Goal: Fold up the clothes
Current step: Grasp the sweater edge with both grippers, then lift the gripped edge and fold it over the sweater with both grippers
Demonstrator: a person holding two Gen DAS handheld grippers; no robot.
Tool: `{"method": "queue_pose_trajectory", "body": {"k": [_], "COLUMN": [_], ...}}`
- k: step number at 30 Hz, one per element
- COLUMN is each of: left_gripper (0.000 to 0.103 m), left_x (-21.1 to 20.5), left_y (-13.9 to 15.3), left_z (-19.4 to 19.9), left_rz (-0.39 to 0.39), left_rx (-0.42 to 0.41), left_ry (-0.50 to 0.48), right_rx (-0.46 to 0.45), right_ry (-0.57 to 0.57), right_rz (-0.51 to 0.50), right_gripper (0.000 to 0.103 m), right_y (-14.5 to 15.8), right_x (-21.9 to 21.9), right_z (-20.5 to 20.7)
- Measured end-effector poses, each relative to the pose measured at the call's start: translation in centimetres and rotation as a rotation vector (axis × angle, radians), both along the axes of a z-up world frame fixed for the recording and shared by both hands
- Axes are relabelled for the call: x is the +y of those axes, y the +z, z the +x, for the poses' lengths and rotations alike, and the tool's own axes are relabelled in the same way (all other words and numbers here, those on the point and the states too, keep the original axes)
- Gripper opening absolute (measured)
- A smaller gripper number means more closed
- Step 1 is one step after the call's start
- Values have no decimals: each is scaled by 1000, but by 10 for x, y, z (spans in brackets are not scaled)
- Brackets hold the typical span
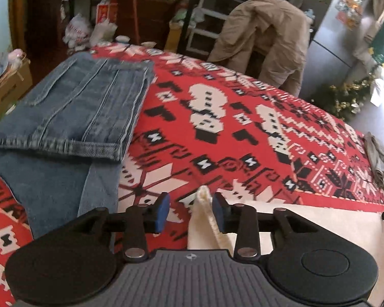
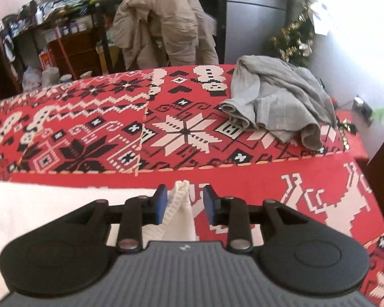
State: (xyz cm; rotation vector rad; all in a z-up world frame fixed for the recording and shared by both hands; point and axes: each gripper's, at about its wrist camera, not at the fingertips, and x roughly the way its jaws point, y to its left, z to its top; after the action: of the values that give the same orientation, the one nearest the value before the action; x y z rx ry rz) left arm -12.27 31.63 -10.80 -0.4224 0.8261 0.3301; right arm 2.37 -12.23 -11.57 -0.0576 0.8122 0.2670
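Note:
A cream knitted garment [image 1: 315, 222] lies flat on the red patterned bedspread [image 1: 217, 153]. One raised corner of it [image 1: 202, 215] stands between the blue pads of my left gripper [image 1: 191, 211], leaning against the right pad [image 1: 220, 215]; the jaws are apart. In the right wrist view the same cream garment [image 2: 51, 204] spreads to the left. Its other raised, ribbed corner [image 2: 178, 204] stands between the fingers of my right gripper [image 2: 184, 204], close to the left pad [image 2: 160, 204]; these jaws are also apart.
Folded blue jeans [image 1: 71, 117] lie on the bedspread to the left. A crumpled grey garment [image 2: 281, 99] sits at the far right of the bed. Behind the bed stand a chair draped with a beige jacket [image 2: 163, 23], cluttered shelves and a fridge.

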Motion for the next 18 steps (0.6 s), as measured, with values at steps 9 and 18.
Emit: {"method": "queue_pose_trajectory", "body": {"k": [9, 18], "left_gripper": [13, 10], "left_x": [-5, -10], "left_y": [-7, 39], "left_z": [17, 13], "left_rz": [-33, 5], "left_rx": [27, -95], "left_ry": [-13, -6], "right_rx": [36, 14], "right_ry": [-7, -50], "right_rz": [0, 105], "right_gripper": [23, 8], "right_y": [-5, 30], "right_x": [16, 2], "right_z": [10, 15]}}
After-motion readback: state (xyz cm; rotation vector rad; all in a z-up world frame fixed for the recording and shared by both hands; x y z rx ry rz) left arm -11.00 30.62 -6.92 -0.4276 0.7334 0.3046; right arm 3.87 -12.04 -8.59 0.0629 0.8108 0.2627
